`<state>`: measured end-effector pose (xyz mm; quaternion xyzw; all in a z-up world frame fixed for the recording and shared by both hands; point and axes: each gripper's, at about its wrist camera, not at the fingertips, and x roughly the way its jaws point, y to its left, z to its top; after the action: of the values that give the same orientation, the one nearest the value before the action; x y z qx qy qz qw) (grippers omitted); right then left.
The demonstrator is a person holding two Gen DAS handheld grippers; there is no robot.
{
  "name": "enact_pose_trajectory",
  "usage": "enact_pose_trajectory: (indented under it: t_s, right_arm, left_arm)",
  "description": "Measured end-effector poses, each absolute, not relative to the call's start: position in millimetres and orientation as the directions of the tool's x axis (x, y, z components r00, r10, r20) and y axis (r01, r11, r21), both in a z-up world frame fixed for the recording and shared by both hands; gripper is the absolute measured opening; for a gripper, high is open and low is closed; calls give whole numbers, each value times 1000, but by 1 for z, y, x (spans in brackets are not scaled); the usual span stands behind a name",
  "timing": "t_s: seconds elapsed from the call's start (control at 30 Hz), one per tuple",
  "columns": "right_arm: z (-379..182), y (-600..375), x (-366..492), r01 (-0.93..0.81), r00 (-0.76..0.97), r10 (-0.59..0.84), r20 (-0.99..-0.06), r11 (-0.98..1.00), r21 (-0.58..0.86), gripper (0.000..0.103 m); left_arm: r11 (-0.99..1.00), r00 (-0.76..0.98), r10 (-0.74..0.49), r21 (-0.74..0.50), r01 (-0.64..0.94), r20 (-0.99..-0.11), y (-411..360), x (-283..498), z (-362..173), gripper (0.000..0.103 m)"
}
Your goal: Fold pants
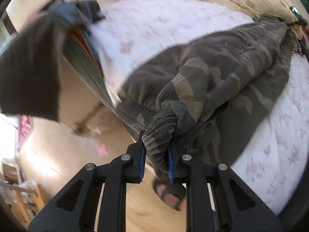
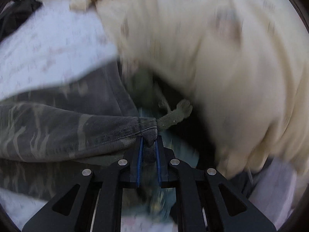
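Note:
Camouflage pants (image 1: 222, 71) lie lengthwise across a bed with a white flowered sheet (image 1: 154, 25). My left gripper (image 1: 156, 150) is shut on the ribbed ankle cuff (image 1: 160, 131) of one leg, lifted a little at the bed's edge. The other cuff (image 1: 131, 108) lies beside it on the sheet. My right gripper (image 2: 148, 147) is shut on the waistband corner of the pants (image 2: 77, 131), with a drawstring end (image 2: 173, 118) sticking out past it. The right gripper also shows far off in the left wrist view (image 1: 298, 20).
A cream quilt (image 2: 212, 58) is bunched along the far side of the bed, close to my right gripper. Dark clothes (image 1: 29, 63) hang at the left over the bed end. Wooden floor (image 1: 135, 203) and a sandalled foot (image 1: 170, 195) are below the left gripper.

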<state>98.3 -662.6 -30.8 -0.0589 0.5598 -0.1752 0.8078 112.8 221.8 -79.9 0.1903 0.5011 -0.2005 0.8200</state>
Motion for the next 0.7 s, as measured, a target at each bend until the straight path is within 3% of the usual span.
enact_pose_trajectory:
  t_s: [0.17,0.23,0.3,0.43,0.53,0.6,0.7]
  right_arm:
    - [-45,-657,96,223,204,-347,-915,927,-302,16]
    - [-41,-658,96,215,165,-334,-928,931,-296,39]
    - [-32,-656,86,209,168,-354,-920,925,-318,50]
    - [5,-661,69,260,235,-339,-911,925,-277,50]
    - [28,-669,57,382,325,-278,-904,913,-144,50]
    - [31,-676,49,479,381,-201,-902,878,7,50]
    - [11,-680,42,579,444,-43,-895,776,250,50]
  left_arm:
    - [847,386,-122,107,521,-915,224,114,-84,19]
    - [855,363,-97,109,508,-927,227,111,-86,29]
    - [869,359,-68,122,480,-931,235,110,-82,41]
    - [908,360,-114,50,415,-926,255,106,-63,44]
    - [951,390,-193,-75,299,-900,274,105,-41,52]
    - [972,429,-221,-158,176,-876,285,109,-28,63]
    - [980,435,-169,-198,-24,-885,288,119,-24,64]
